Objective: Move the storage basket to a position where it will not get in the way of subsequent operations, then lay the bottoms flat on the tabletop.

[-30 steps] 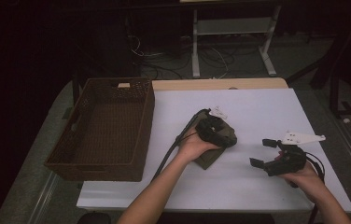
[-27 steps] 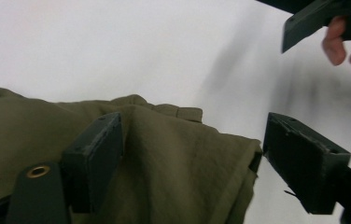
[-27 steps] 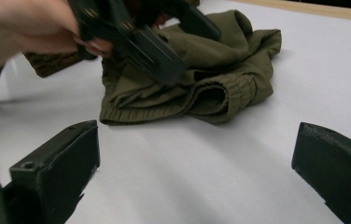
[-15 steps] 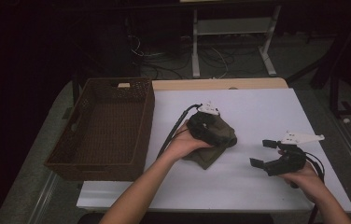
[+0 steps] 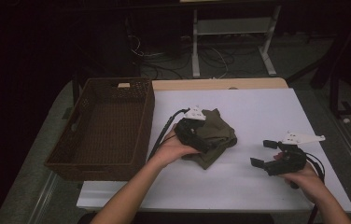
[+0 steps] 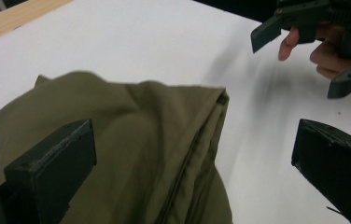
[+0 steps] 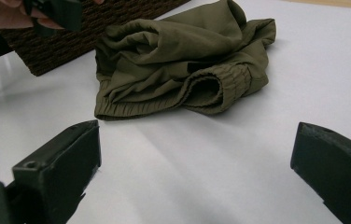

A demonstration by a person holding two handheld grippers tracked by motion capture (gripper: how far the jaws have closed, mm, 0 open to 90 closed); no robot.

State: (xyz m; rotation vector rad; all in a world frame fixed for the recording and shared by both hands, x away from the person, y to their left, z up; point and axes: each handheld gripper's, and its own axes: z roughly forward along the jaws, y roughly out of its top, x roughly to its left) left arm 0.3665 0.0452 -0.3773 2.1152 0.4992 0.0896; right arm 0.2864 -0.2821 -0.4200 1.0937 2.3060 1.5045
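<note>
The olive-green shorts (image 5: 213, 137) are lying folded into a loose bundle on the white table (image 5: 257, 112), near its middle, just to the right of the brown wicker basket (image 5: 103, 126) and apart from it. The left gripper (image 5: 196, 135) is hovering over the left part of the bundle with its jaws standing wide apart; in the left gripper view the cloth (image 6: 131, 140) is sitting between and below them, and nothing is pinched yet. The right gripper (image 5: 269, 156) is waiting over bare table to the right of the shorts, well clear of them, its jaws also spread and holding nothing.

Judging from this, the folding seems done or nearly so, while the basket is sitting empty. What is probably remaining is to close on the bundle, lift it without letting it unfold, carry it left and set it inside the basket.
</note>
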